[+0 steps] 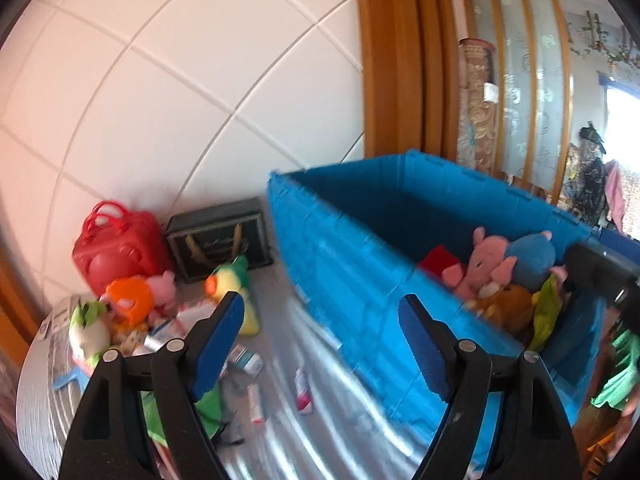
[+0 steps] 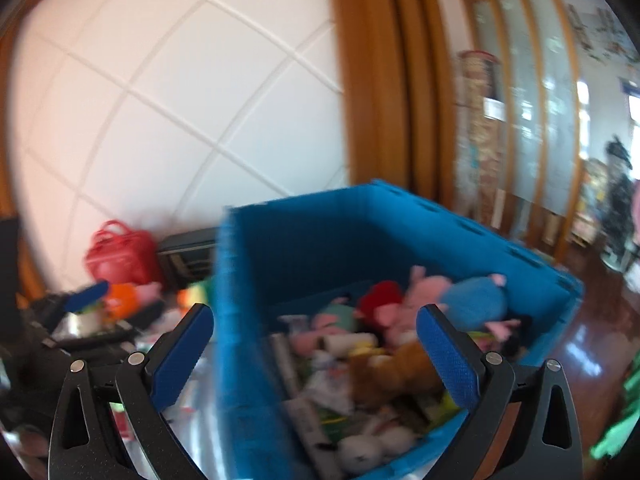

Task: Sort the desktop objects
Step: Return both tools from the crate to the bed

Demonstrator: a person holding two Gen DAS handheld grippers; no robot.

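Observation:
A big blue crate [image 1: 340, 260] stands on the silver tabletop [image 1: 340, 432], with a pink plush [image 1: 480, 268], a blue plush [image 1: 528, 256] and a brown plush [image 1: 508, 304] inside. My left gripper [image 1: 320, 344] is open and empty, over the table beside the crate's near wall. Left of it lie an orange plush [image 1: 130, 300], a yellow-green plush [image 1: 232, 280] and small tubes [image 1: 303, 390]. My right gripper [image 2: 316, 356] is wide open and empty, over the crate [image 2: 256, 300], above the blue plush [image 2: 476, 300] and the brown plush [image 2: 400, 368]. Both views are motion-blurred.
A red handbag [image 1: 116, 248] and a black box [image 1: 220, 240] stand against the white tiled wall at the table's back. A wooden door frame [image 1: 392, 60] rises behind the crate. The right gripper's body [image 1: 600, 272] shows over the crate's right end.

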